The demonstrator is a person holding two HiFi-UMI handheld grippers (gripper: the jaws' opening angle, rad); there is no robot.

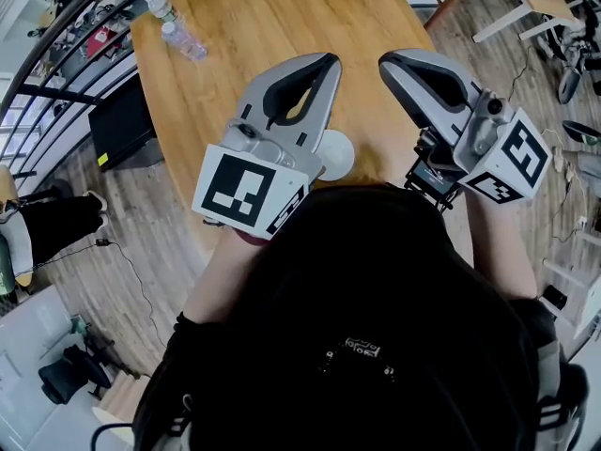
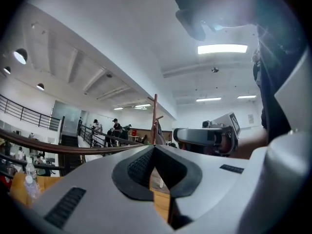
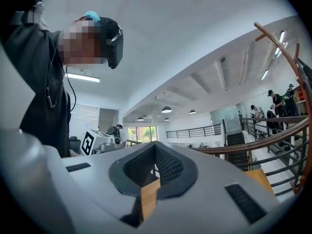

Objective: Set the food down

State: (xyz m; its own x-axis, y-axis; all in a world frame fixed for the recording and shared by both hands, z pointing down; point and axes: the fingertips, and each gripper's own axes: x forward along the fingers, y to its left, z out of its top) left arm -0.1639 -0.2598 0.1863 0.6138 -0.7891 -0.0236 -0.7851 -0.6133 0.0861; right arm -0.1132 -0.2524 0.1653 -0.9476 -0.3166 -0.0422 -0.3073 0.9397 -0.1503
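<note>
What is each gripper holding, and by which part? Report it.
Nothing is held. The left gripper and the right gripper are both shut and empty.

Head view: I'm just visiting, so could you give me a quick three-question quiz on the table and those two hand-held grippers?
1. True or false: the left hand-held gripper has food between its jaws.
2. What stands near the far left corner of the wooden table? A) clear bottles B) a laptop C) a stack of plates
3. Fill in the blank: the jaws of the right hand-held gripper are ____ (open or shut).

Key: 1 false, its jaws are together with nothing between them; 2 A; 3 shut.
</note>
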